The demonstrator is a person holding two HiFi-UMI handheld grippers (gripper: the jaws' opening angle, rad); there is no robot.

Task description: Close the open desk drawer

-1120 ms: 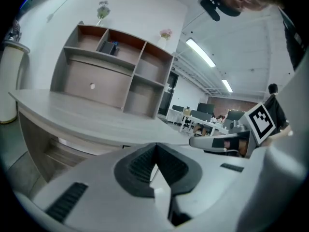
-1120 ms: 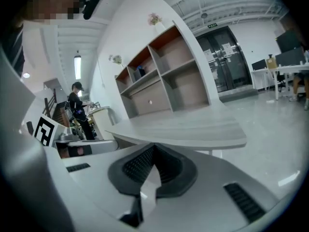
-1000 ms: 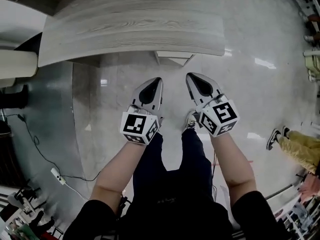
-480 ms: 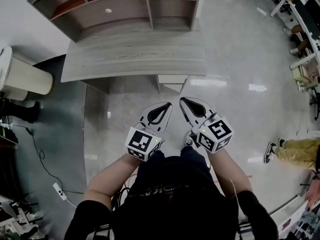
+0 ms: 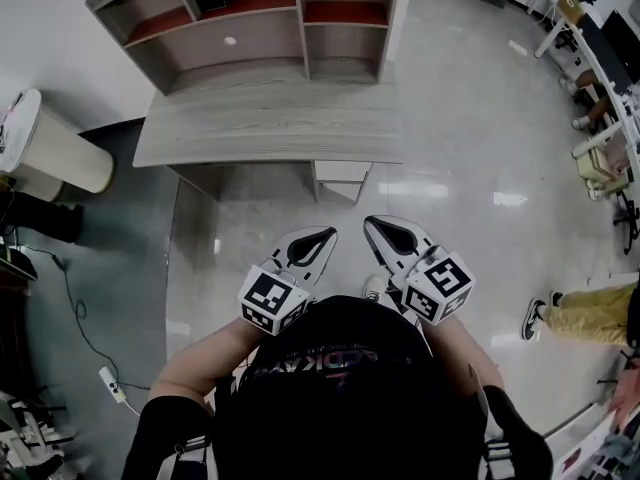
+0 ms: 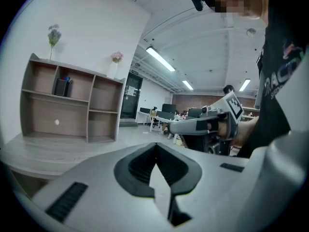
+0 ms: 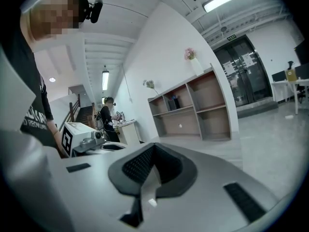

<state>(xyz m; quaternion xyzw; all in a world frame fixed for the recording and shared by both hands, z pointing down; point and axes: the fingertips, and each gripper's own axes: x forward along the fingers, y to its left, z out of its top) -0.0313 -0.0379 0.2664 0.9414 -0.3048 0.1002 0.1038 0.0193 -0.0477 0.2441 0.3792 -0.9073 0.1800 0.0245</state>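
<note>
1. Head view, nearest: a person in a black printed shirt (image 5: pixel 335 393) stands with bare forearms stretched forward. Each hand carries a grey-white two-jaw gripper with a black-and-white marker cube.
2. The left gripper (image 5: pixel 332 232) and the right gripper (image 5: pixel 368 222) hang side by side over the glossy pale floor (image 5: pixel 460 158), close together but apart. Both point toward the desk.
3. Left gripper view and right gripper view each show the dark ribbed pads pressed together, with nothing between them.
4. Beyond the tips, well apart from both grippers, the pale white desk drawer (image 5: pixel 341 172) juts out past the desk's front edge, below its right part.
5. The light grey wood-grain desk (image 5: pixel 260 133) spans the view. At its back stands a grey open shelf unit with reddish-brown boards (image 5: pixel 270 28).
6. A cream round bin (image 5: pixel 58 158) stands left of the desk.
</note>
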